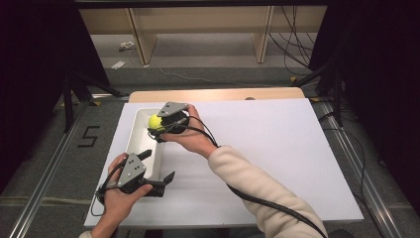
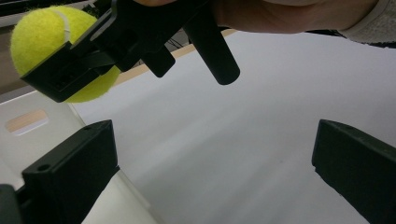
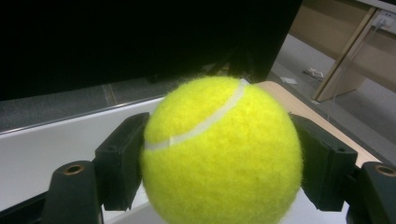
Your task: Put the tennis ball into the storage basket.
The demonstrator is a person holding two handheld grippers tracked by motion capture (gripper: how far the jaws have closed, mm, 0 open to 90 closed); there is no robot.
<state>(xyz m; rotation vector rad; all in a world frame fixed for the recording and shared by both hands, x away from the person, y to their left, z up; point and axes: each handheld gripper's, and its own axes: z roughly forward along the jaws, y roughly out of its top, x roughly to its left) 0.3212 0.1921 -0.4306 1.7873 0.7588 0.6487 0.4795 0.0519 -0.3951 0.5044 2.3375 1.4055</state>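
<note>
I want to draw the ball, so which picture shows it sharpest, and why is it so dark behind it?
Right gripper view: the tennis ball is close, sharp enough to show fuzz and its white seam, held between the right gripper jaws; behind it hangs an unlit black backdrop. Left gripper view: the ball looks softer, the near jaws blurred. High view: the ball is tiny over the white tray, evenly lit, dark at both sides.
</note>
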